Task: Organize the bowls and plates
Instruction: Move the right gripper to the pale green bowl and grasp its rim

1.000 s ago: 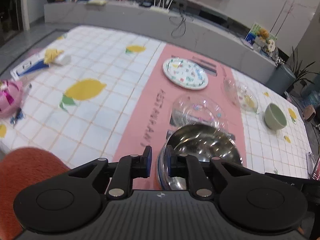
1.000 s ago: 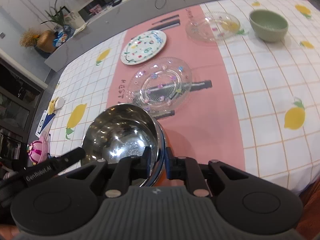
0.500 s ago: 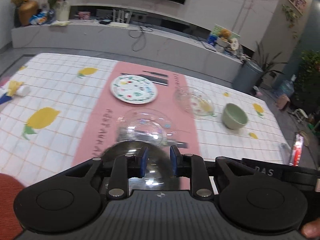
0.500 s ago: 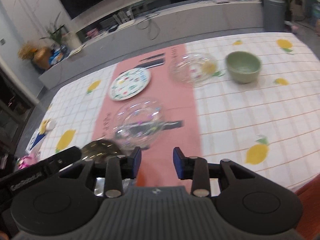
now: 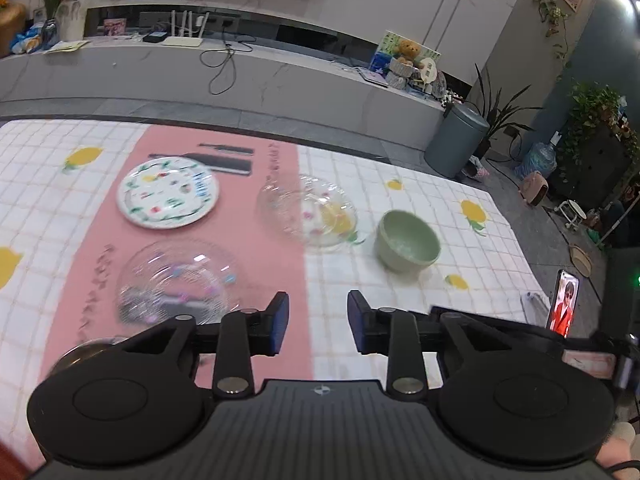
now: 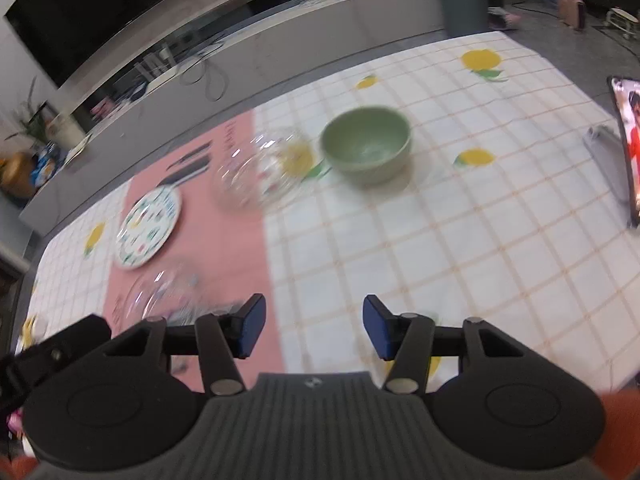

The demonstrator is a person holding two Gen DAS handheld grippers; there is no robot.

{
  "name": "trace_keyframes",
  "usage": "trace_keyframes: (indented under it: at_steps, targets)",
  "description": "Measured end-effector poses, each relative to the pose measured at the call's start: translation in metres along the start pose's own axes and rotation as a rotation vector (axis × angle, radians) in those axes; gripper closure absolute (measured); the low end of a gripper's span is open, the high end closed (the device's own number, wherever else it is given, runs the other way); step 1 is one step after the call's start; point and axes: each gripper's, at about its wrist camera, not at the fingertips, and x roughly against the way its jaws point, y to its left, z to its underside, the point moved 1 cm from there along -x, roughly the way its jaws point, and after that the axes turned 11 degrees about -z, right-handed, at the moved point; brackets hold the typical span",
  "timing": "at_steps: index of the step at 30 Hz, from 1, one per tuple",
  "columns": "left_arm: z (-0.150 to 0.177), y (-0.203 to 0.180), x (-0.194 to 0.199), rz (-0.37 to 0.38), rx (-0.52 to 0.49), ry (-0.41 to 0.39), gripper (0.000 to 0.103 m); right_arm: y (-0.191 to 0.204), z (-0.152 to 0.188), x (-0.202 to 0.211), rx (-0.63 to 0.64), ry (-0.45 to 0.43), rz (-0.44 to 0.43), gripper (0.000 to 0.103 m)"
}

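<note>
A green bowl (image 5: 408,245) (image 6: 367,145) sits on the checked cloth, far ahead of both grippers. Left of it lies a clear glass dish (image 5: 307,209) (image 6: 262,168). A patterned white plate (image 5: 168,194) (image 6: 148,227) rests on the pink runner, and a second clear glass plate (image 5: 180,282) (image 6: 164,292) lies nearer. The rim of a steel bowl (image 5: 86,350) peeks out behind the left gripper's left arm. My left gripper (image 5: 318,328) and right gripper (image 6: 314,327) both hover above the table, jaws opening, nothing between them.
A phone (image 5: 563,304) (image 6: 628,140) with a lit screen stands at the table's right edge, a small grey object (image 6: 602,142) beside it. Beyond the table run a long grey bench (image 5: 240,76) and a grey bin (image 5: 456,140). An orange chair edge (image 6: 620,432) shows near right.
Both grippers let go of the steel bowl's rim and swung right across the table. Their jaws went from nearly shut to open. The green bowl now lies ahead.
</note>
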Motion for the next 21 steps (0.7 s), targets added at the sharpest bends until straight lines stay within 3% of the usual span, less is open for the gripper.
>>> trace_keyframes:
  at_steps: [4, 7, 11, 13, 15, 21]
  targets:
    - [-0.014, -0.034, -0.025, -0.042, -0.062, -0.014, 0.060, -0.016, -0.033, -0.021, -0.010, -0.019, 0.069, 0.048]
    - [-0.024, -0.051, -0.049, -0.029, -0.043, 0.006, 0.058, -0.028, -0.052, -0.039, 0.007, -0.040, 0.138, 0.048]
    - [-0.035, -0.061, -0.081, 0.040, 0.055, 0.040, 0.058, -0.056, -0.069, -0.058, -0.071, 0.005, 0.082, 0.049]
    - [-0.038, -0.071, -0.095, 0.035, 0.056, 0.041, 0.058, -0.068, -0.078, -0.061, -0.122, 0.009, 0.054, 0.049]
    - [-0.041, -0.079, -0.107, 0.017, 0.044, 0.038, 0.057, -0.075, -0.085, -0.061, -0.146, -0.008, 0.079, 0.049]
    - [-0.049, -0.101, -0.146, 0.006, 0.024, 0.104, 0.057, -0.094, -0.105, -0.072, -0.200, 0.005, 0.083, 0.050]
